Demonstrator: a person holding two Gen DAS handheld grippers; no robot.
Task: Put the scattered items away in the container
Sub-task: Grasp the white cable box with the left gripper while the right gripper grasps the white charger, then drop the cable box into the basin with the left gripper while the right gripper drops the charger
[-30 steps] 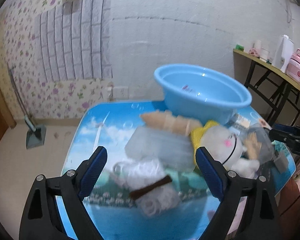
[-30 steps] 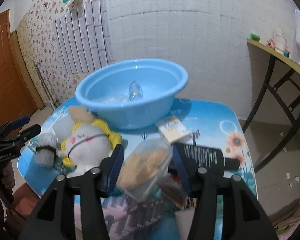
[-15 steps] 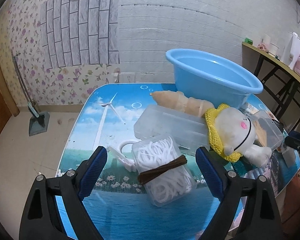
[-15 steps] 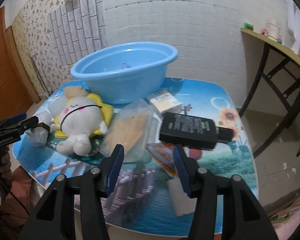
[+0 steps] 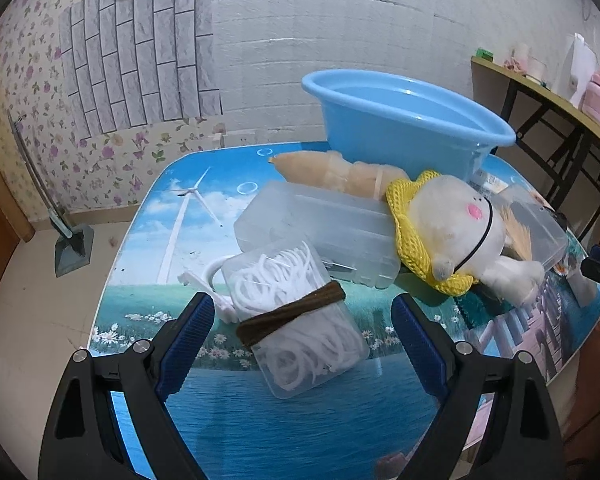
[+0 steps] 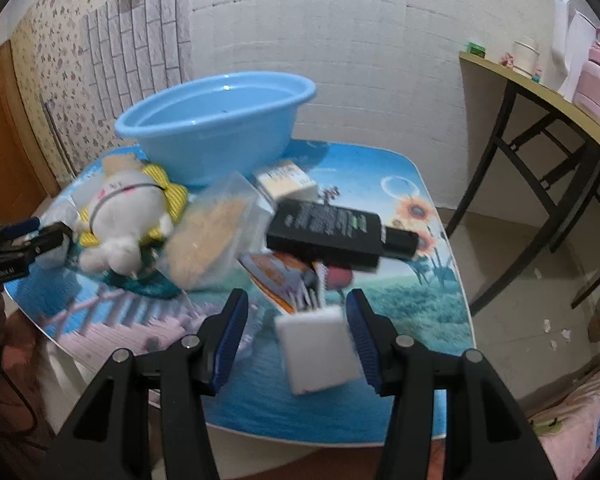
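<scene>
A blue basin point(image 5: 408, 120) stands at the back of the table; it also shows in the right wrist view point(image 6: 216, 124). My left gripper point(image 5: 300, 320) is open, its jaws on either side of a clear box of white loops with a brown band point(image 5: 300, 320), not touching it. Behind lie a larger clear box point(image 5: 324, 232), a beige roll point(image 5: 340, 170) and a white plush with a yellow hat point(image 5: 452, 232). My right gripper point(image 6: 294, 320) is open above a white block point(image 6: 320, 352). A black bottle point(image 6: 332, 232), a snack packet point(image 6: 284, 280) and a clear box of beige sticks point(image 6: 212, 236) lie ahead.
The table point(image 5: 260, 432) has a printed blue landscape top. A small cream carton point(image 6: 288, 184) lies by the basin. A side table with black legs point(image 6: 540, 128) stands to the right. A dustpan point(image 5: 72, 244) leans by the flowered wall on the left.
Both grippers have pulled back towards the near table edge. The right gripper has withdrawn from the box of beige sticks and now sits over the white block.
</scene>
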